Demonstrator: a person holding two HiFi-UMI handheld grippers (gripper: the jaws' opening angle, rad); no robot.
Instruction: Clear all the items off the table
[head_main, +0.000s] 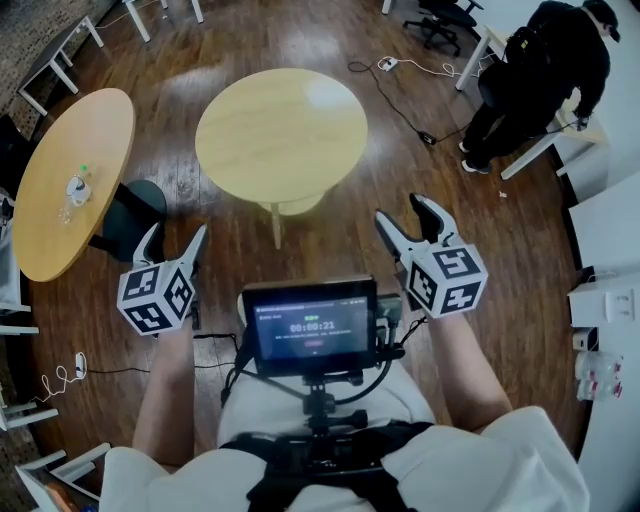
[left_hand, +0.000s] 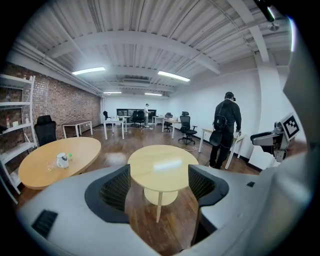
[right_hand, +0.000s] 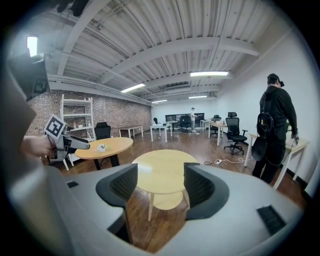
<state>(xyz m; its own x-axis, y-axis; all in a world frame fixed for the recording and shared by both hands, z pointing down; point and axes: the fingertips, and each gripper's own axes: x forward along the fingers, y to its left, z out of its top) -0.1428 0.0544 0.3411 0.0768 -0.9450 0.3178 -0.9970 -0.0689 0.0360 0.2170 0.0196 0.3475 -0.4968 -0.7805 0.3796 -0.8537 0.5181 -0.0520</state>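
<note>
A round light-wood table (head_main: 281, 135) stands in front of me with a bare top; it also shows between the jaws as the round table (left_hand: 162, 162) and the round table (right_hand: 162, 170). My left gripper (head_main: 172, 245) is held short of its near edge, open and empty, and so is my right gripper (head_main: 413, 220). Further left, an oval wooden table (head_main: 75, 180) carries a small white container (head_main: 77, 190) and a tiny green item beside it. From the left gripper (left_hand: 159, 187) that white container (left_hand: 62, 160) lies far off to the left.
A person in black (head_main: 540, 70) stands at a white desk at the back right. A power strip and cable (head_main: 395, 75) lie on the wooden floor behind the round table. A monitor (head_main: 310, 325) hangs on my chest rig. Office chairs and desks line the far wall.
</note>
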